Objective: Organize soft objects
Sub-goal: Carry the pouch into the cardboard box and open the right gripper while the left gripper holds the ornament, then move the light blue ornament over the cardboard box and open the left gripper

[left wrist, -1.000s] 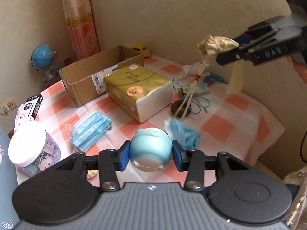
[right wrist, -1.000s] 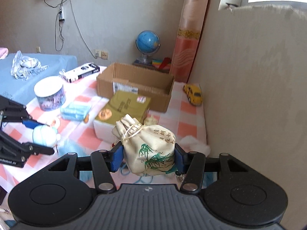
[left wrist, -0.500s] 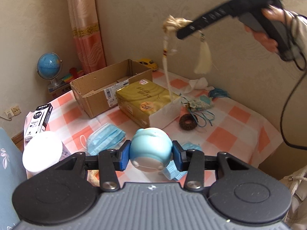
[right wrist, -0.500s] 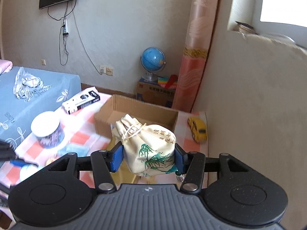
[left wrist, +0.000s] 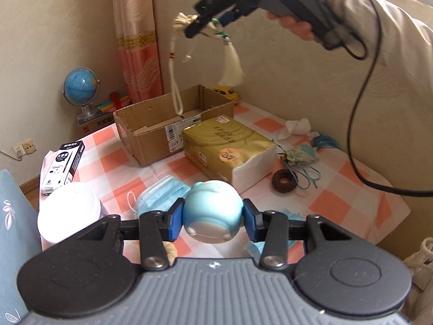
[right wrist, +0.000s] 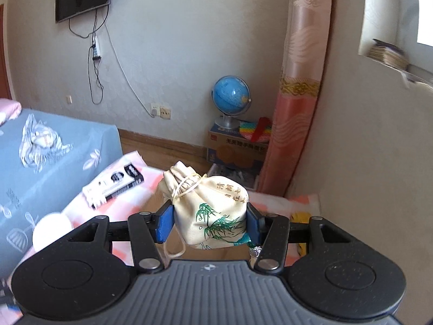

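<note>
The cardboard box [left wrist: 173,127] lies open-topped toward the far left corner of the checked table [left wrist: 338,203], with only loose flaps and a label visible inside, and a gold tissue pack [left wrist: 230,149] sits just beside its near right side. The left gripper [left wrist: 212,218] is clamped on a pale blue round toy [left wrist: 212,211], held above the table's near edge, its white face tipped down toward the camera. The right gripper [right wrist: 209,218] pinches a cream drawstring pouch [right wrist: 208,211] printed with green bamboo; its tied neck points up and to the left in the right wrist view, so its long axis runs on a slant. From the left wrist view that pouch [left wrist: 189,24] hangs high over the box, with a cord loop [left wrist: 176,81] dangling straight down to the box's opening and a pale tassel [left wrist: 231,67] beside it. Blue face masks [left wrist: 159,197] lie near the table's front edge, and a white-lidded jar [left wrist: 70,214] stands at its near left corner.
</note>
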Available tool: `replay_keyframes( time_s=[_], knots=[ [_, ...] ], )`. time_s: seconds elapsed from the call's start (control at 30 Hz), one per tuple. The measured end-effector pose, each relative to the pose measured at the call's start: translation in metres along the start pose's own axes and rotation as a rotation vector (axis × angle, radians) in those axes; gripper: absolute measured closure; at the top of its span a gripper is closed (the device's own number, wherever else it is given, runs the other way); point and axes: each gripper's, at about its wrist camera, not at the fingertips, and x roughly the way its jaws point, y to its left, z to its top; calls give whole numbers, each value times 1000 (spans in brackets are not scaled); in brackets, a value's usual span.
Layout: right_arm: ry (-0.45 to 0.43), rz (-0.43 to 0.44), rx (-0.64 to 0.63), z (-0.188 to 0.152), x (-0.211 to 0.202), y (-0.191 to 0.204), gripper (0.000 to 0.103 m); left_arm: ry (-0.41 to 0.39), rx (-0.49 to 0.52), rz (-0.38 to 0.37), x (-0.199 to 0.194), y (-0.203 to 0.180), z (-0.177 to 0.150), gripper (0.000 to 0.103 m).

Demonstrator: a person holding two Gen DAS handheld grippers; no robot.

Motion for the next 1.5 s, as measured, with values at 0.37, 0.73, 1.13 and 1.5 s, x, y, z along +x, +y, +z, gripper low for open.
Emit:
replay_keyframes(
  time_s=[0.37,0.73,1.13,1.5],
  knots=[
    [69,46,59,10,81,-5,44,5,-39,-1,8,13,0,59],
    [137,-28,113,-41,94,-29,0,26,-34,6,12,12,-1,59],
    [86,-44,132,-79,32,-17,0,41,-35,4,12,3,8,59],
    [16,-80,125,-159,-38,14,0,60,-31,16,19,1,26,59]
  ],
)
